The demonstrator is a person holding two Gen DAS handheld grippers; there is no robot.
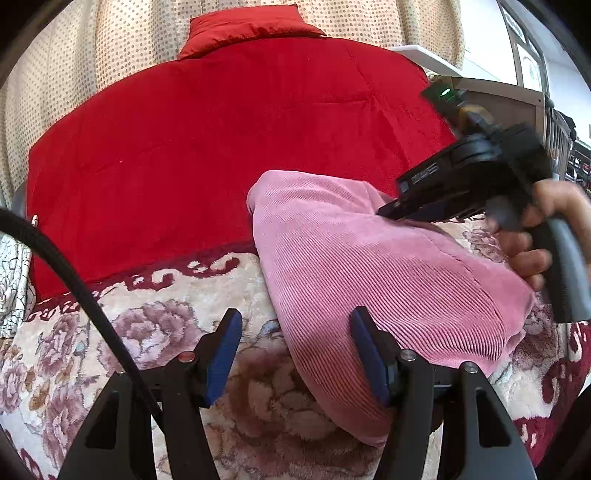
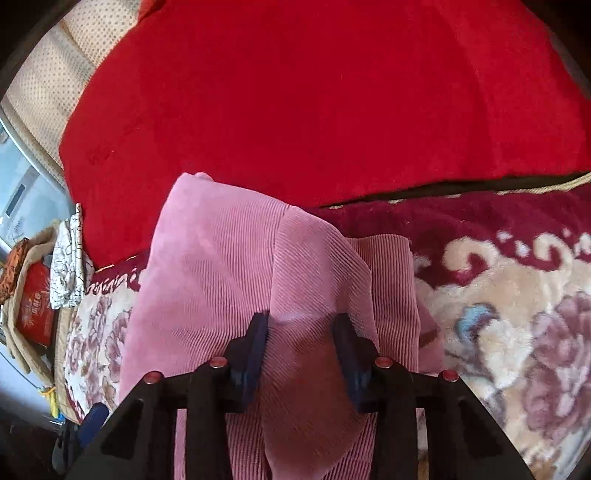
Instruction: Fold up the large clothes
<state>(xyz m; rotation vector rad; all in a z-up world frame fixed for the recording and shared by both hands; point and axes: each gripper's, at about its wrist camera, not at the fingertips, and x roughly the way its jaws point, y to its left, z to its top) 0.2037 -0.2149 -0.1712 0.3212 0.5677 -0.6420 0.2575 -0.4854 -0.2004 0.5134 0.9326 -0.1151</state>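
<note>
Over pink garment (image 2: 229, 266), right claw (image 2: 301, 325) angled down, hand (image 1: 532, 236) gripping handle.

A red quilt (image 1: 229, 140) is spread over the far part of the bed, and a red pillow (image 1: 247, 27) is set at its far edge, against a dotted beige curtain (image 1: 74, 55). Nearer, a plush flowered blanket (image 1: 155, 332) with a dark red scrolled border (image 2: 480, 221) is laid out, its far edge just beside the quilt. A black cable (image 1: 74, 280) is seen crossing the lower left. At the bed's left side, a black-and-white patterned cloth (image 2: 68, 266) is draped, and a red printed bag (image 2: 35, 306) is seen beside it. A pale shelf (image 1: 424, 59) is visible at the upper right.
</note>
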